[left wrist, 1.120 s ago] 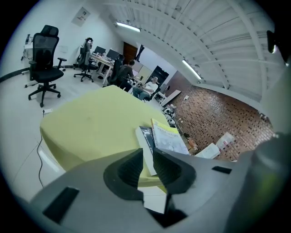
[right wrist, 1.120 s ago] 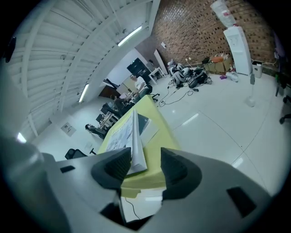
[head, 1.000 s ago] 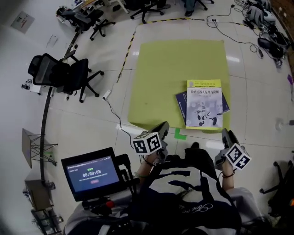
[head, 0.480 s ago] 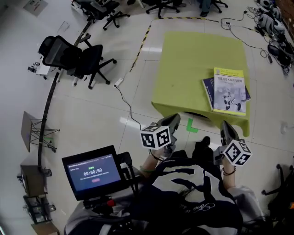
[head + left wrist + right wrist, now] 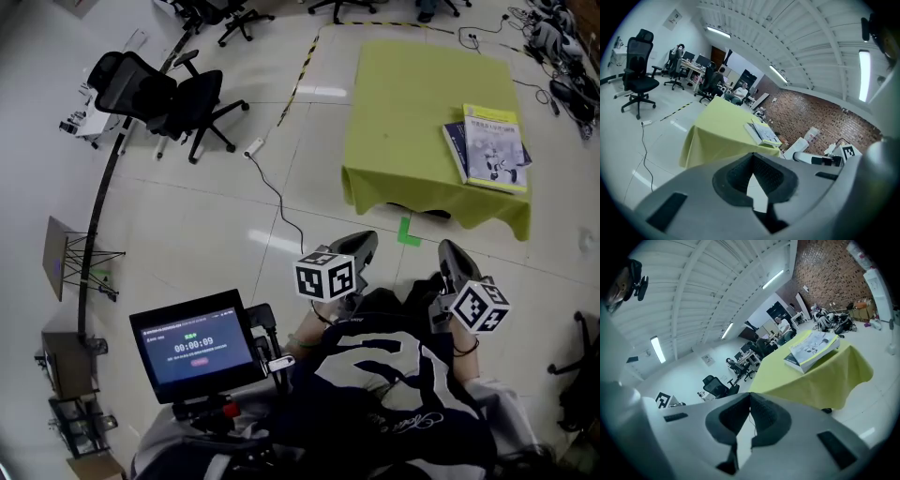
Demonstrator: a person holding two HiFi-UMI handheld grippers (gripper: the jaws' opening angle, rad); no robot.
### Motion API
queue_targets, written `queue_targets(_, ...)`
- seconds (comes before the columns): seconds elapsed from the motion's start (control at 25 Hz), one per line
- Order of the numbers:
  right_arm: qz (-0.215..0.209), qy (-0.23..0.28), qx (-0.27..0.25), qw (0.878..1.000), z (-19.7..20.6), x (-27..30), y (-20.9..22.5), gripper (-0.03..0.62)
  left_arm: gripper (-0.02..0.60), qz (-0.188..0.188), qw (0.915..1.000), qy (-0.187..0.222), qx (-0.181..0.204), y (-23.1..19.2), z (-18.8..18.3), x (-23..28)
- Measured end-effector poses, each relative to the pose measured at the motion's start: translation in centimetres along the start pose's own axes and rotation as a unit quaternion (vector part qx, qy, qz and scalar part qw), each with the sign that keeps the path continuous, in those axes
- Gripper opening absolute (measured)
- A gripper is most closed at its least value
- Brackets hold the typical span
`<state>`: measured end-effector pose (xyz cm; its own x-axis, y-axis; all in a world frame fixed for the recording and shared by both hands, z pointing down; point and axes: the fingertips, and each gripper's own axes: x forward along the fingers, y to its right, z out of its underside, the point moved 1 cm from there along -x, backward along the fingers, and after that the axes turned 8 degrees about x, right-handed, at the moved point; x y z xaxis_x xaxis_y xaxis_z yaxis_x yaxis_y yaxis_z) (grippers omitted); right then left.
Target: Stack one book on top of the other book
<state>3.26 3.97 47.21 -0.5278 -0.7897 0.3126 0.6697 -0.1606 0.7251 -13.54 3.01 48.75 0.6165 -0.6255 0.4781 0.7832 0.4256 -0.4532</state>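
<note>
A white-and-yellow book (image 5: 495,148) lies on top of a dark blue book (image 5: 457,145) at the right edge of the green-covered table (image 5: 412,103). Both grippers are held close to the person's body, well short of the table. My left gripper (image 5: 361,246) is shut with nothing between its pads (image 5: 751,157). My right gripper (image 5: 450,255) is also shut and empty (image 5: 750,397). The left gripper view shows the stacked books (image 5: 764,133) far off on the table (image 5: 723,122). They also show far off in the right gripper view, the books (image 5: 813,348) lying on the table (image 5: 820,376).
Black office chairs (image 5: 178,98) stand to the left of the table. A cable with a power strip (image 5: 253,147) runs across the floor. A green tape mark (image 5: 408,232) lies by the table's near edge. A timer screen (image 5: 195,349) sits at lower left.
The person has stepped back, so the table and the stacked books now sit farther off, at the upper right. Both grippers came back with the body. The books have not moved.
</note>
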Motion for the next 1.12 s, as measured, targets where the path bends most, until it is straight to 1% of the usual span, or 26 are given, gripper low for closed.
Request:
queue_targets(0.16, -0.003, 0.017, -0.011, 1.000, -0.6, -2.3, -1.2, -0.003, 0.005, 0.027, 0.9995, 0.004, 0.017, 2.9, 0.3, -0.3)
queue_targets(0.32, -0.002, 0.027, 0.000, 1.000, -0.1, -4.6, -1.3, -0.003, 0.005, 0.046, 0.9985, 0.004, 0.030, 5.5, 1.1, -0.5)
queue_targets(0.52, 0.005, 0.028, 0.005, 1.000, 1.3, -7.6, -2.5, -0.003, 0.005, 0.076, 0.9964, 0.000, 0.037, 8.7, 1.9, -1.3)
queue_targets(0.64, 0.009, 0.024, 0.000, 1.000, 2.2, -10.0, -2.8, -0.003, 0.005, 0.091, 0.9954, -0.005, 0.030, 11.1, 3.5, -1.4)
queue_targets(0.84, 0.015, 0.019, -0.005, 1.000, 2.7, -16.2, 0.5, -0.005, 0.005, 0.102, 0.9946, -0.011, 0.015, 17.6, 8.0, 0.3)
queue_targets(0.92, 0.020, 0.016, -0.008, 1.000, 2.9, -18.2, 1.8, -0.005, 0.005, 0.103, 0.9945, -0.011, 0.012, 19.5, 9.4, 0.8)
queue_targets(1.0, 0.024, 0.012, -0.013, 1.000, 3.4, -20.0, 2.6, -0.005, 0.005, 0.099, 0.9950, -0.007, 0.011, 21.0, 10.5, 0.5)
queue_targets(1.12, 0.025, 0.005, -0.023, 0.999, 4.5, -23.0, 2.8, -0.005, 0.005, 0.089, 0.9960, 0.002, 0.007, 23.2, 12.2, -1.4)
